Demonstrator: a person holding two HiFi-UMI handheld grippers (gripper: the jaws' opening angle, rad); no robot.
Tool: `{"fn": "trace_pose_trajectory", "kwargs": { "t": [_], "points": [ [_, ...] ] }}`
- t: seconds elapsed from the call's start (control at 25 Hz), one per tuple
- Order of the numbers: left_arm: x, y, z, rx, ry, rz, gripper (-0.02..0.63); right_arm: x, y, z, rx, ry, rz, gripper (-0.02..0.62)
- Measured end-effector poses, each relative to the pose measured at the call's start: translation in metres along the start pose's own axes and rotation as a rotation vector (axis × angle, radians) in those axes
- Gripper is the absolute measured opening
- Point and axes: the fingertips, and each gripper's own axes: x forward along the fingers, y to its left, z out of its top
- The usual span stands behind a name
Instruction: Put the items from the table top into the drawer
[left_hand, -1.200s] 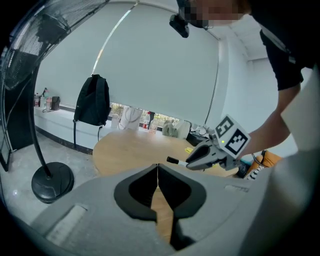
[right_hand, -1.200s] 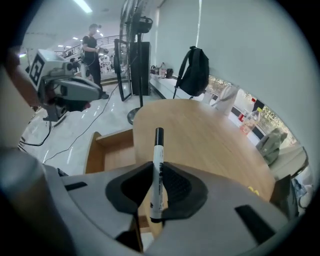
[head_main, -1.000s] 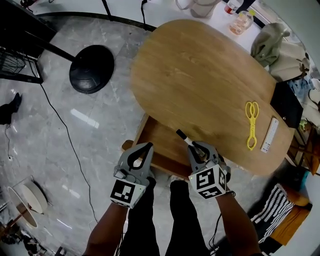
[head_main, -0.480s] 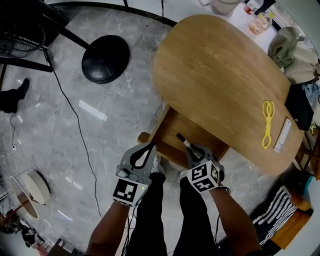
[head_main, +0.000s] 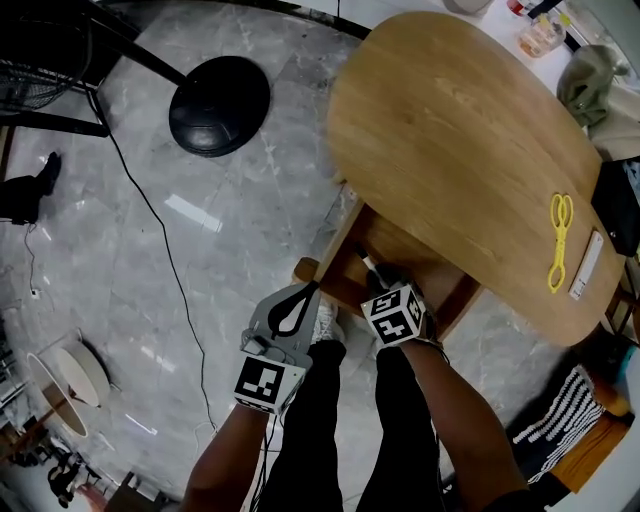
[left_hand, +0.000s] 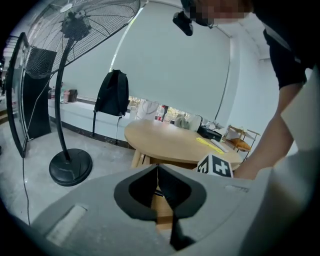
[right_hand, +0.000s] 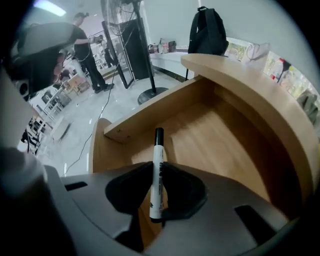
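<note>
The drawer (right_hand: 220, 145) stood pulled out from under the oval table (head_main: 450, 120). It was an open box of pale wood with straight walls and a flat floor. In the right gripper view we saw smooth grain along that floor and small screw heads in the drawer's front board.

Over the drawer's inside hung the marker (right_hand: 158, 142), a slim white barrel with dark print and a black cap. Its capped end pointed down towards the drawer's front board. We could not tell whether the cap touched the drawer's floor, as the wide lens flattened the gap.

The right gripper (right_hand: 158, 175) pinched the marker's barrel between its dark, matt pads. The cap end stuck out well beyond the jaws and the blunt rear end lay back between them. Its marker cube sat above the drawer's front part in the head view.

The left gripper (head_main: 308, 292), grey and rounded, was just outside the drawer's front corner. Its pads were pressed together with nothing between them.

On the table top, well away from the drawer, lay the yellow tongs (head_main: 558, 240), thin plastic with two loop handles. A flat white strip (head_main: 586, 264) lay just beside them on the side farther from the drawer.
</note>
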Motion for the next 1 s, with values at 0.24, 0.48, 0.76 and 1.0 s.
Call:
{"fn": "trace_pose_trajectory", "kwargs": {
  "t": [0.24,0.48,0.76,1.0],
  "points": [
    [-0.005,0.018,0.001,0.038,0.009,-0.003,0.018,0.026,0.020,0.011,0.084,-0.002,-0.003,0.063],
    [-0.006,0.029,-0.003,0.055,0.024,-0.010,0.018,0.035,0.031,0.003,0.022,0.041,0.018,0.073],
    [0.003,0.016,-0.002,0.063,0.026,-0.037,0.018,0.014,0.033,0.017,0.064,-0.041,0.066,0.147],
    [0.014,0.001,0.014,0.080,0.022,-0.064,0.018,-0.046,0.023,0.020,0.124,-0.170,0.070,0.147]
  ]
}}
